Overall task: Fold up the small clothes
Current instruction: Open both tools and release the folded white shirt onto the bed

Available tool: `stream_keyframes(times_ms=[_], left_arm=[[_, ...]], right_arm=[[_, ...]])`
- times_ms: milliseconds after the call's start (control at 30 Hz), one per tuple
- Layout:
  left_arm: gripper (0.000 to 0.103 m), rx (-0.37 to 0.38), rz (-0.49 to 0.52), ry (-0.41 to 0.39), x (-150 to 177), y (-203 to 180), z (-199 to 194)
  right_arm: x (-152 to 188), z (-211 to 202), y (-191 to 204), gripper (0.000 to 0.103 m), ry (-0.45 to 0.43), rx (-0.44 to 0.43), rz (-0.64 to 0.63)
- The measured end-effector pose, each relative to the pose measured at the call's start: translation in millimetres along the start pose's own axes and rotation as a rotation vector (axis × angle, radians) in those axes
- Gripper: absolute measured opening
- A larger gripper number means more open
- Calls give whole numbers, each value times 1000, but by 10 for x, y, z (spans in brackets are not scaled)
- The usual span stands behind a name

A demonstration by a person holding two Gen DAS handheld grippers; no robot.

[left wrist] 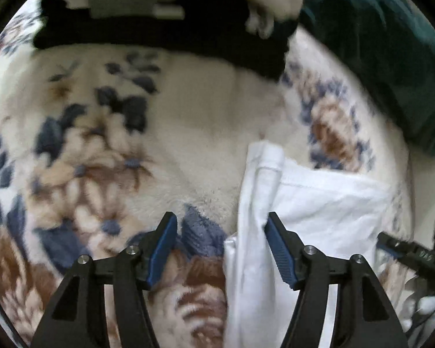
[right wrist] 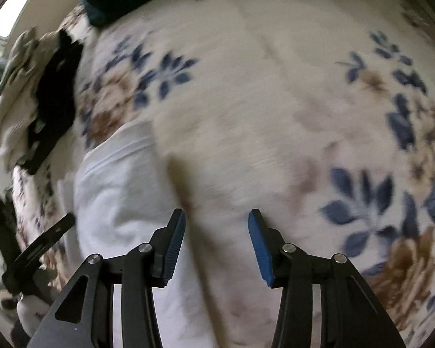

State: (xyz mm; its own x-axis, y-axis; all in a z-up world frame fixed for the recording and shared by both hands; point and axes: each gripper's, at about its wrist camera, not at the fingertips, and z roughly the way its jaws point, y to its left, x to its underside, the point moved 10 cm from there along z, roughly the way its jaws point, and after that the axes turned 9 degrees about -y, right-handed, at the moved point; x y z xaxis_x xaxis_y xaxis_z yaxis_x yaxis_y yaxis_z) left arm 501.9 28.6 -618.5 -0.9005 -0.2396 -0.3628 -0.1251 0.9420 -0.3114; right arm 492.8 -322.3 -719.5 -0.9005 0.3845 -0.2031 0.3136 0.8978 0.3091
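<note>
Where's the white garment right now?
The white garment lies on the floral blanket, lower right in the left wrist view, partly between the open left gripper fingers.

A home bedroom: a bed covered by a plush floral blanket (left wrist: 107, 145), a dark teal pillow (left wrist: 385, 66), and piled laundry (right wrist: 29, 95) beside a window (right wrist: 11, 26)

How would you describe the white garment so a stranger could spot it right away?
Start from the floral blanket covering the surface. Near its edge, between the left gripper and right gripper, lies the white garment. It is plain white with stitched hems, unlike the black cloth farther off.
</note>
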Motion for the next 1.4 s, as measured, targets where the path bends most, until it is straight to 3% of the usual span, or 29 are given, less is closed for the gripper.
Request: stream_keyframes(times_ms=[100, 167, 300, 400, 433, 533, 667, 800, 867, 933, 1033, 1067, 1167, 1267, 1333, 1400], left_arm=[[60, 63, -69, -35, 54, -33, -277], [60, 126, -110, -2, 184, -97, -308], [60, 134, -121, 68, 432, -142, -125], [60, 36, -50, 86, 536, 14, 10], [60, 39, -51, 88, 545, 34, 14], [60, 14, -136, 52, 476, 151, -228], [60, 32, -204, -26, 595, 150, -834], [62, 61, -358, 28, 1226, 101, -1166], [62, 100, -506, 81, 1630, 53, -1186], [62, 187, -709, 118, 2044, 24, -1141], [62, 276, -888, 163, 2422, -150, -906], [62, 320, -919, 163, 2503, -250, -795], [62, 350, -938, 148, 2564, -457, -582], [61, 295, -955, 90, 2509, -488, -440], [55, 253, -976, 35, 2431, -475, -402], [24, 222, -960, -33, 2301, -482, -433]], right_arm=[[-4, -166, 59, 48, -3, -86, 56], [92, -263, 181, 48, 15, -164, 70], [371, -234, 442, 48, 101, -277, 60], [593, -42, 424, 48, 156, -214, 6], [627, 13, 360, 48, 161, -180, 3], [628, 82, 103, 48, 146, -47, 3], [604, -61, 38, 48, 132, -122, 83], [743, -328, -15, 58, 148, -199, 167], [849, -494, -34, 59, 150, -214, 191], [944, -662, -69, 65, 146, -230, 214], [1109, -834, -148, 78, 126, -234, 248], [1162, -881, -200, 81, 113, -230, 252], [1296, -923, -400, 82, 106, -190, 248], [1323, -907, -569, 82, 110, -161, 253], [1321, -904, -612, 82, 109, -148, 239], [1316, -891, -608, 82, 109, -137, 223]])
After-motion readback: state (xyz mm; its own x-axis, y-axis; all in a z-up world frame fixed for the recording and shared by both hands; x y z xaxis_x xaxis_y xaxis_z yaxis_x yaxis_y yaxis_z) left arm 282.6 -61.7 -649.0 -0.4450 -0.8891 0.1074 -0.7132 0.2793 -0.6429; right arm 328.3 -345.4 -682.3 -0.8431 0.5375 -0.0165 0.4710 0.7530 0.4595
